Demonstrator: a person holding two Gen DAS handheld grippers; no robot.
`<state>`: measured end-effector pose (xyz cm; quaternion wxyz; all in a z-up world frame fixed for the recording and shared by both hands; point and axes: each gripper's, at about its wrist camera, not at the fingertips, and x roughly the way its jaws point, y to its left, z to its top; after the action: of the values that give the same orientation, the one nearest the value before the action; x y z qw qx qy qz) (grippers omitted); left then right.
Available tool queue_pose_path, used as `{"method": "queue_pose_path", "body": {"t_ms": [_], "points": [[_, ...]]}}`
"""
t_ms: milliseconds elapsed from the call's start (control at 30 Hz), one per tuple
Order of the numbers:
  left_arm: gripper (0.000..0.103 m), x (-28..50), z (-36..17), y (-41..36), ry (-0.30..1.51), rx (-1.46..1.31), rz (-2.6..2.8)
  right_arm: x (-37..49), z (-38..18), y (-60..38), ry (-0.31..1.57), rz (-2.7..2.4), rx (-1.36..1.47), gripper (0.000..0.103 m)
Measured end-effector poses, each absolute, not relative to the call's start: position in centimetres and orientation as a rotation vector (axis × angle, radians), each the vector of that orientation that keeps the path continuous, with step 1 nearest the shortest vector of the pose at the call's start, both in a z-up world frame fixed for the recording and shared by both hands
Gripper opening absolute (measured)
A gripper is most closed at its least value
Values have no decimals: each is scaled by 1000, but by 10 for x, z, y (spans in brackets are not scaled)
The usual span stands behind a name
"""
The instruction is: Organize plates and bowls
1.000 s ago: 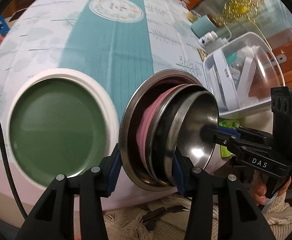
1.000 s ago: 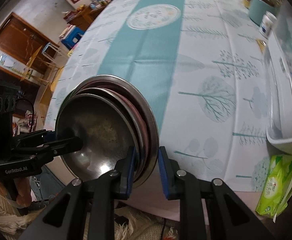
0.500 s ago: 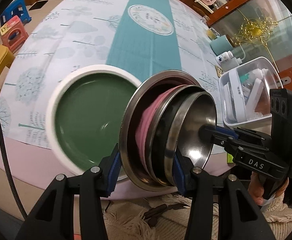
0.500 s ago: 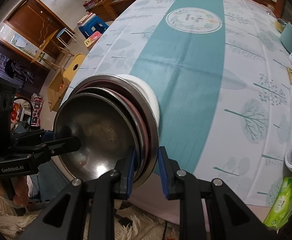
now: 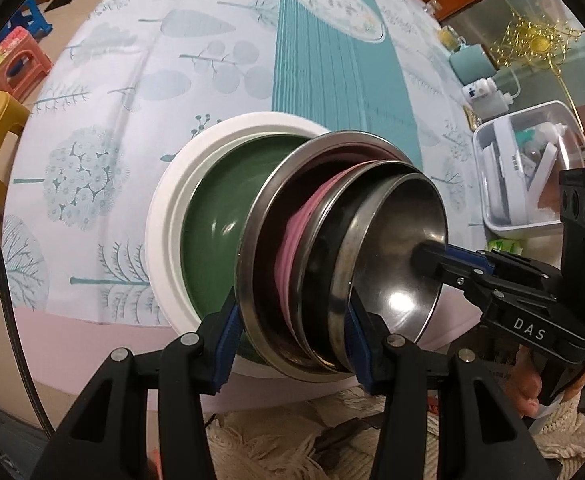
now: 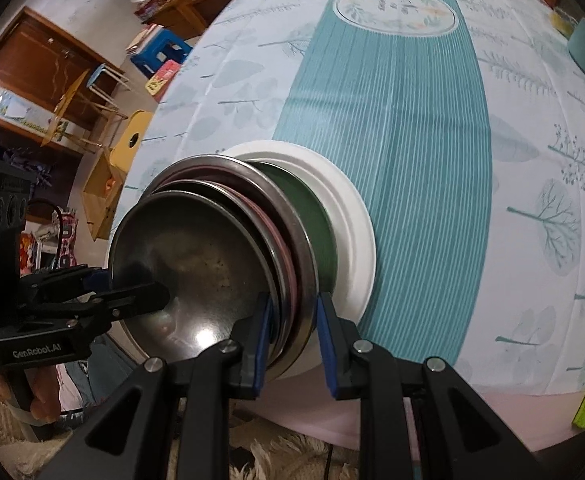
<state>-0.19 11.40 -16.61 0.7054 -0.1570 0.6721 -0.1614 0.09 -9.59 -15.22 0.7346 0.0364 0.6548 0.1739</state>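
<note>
Two grippers hold one nested stack, and that shared hold is where the trouble could start. My left gripper is clamped across the near rim of the whole stack, and my right gripper pinches the opposite rim the same way. If either hand drifts or twists apart from the other, I judge the smooth metal edges could slide out from between the blue pads. The stack is tilted well up on edge, not flat, so the inner pieces rest loosely in one another; a steeper tilt could let the small steel bowl slip forward and out.

The stack hangs over the near edge of the table, partly over the green plate with its white rim. I cannot tell whether the big steel plate touches the green one. Brought down unevenly, its rim could strike the white edge or push that plate off the table edge, which lies close.

As for what holds what: the big steel plate carries a pink dish, then a dark steel bowl, then the small steel bowl, itself empty. The green plate holds nothing visible. A clear plastic box well off to the side contains white items too small to name.
</note>
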Motion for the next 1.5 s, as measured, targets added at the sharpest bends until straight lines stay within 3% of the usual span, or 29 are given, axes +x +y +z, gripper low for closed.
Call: {"method": "queue_pose_path", "body": {"t_ms": [967, 1500], "points": [[50, 14, -175, 123, 1507, -359, -350, 17, -168, -83, 1481, 349, 112, 22], [65, 17, -178, 106, 1497, -320, -359, 17, -167, -80, 1469, 331, 70, 26]]}}
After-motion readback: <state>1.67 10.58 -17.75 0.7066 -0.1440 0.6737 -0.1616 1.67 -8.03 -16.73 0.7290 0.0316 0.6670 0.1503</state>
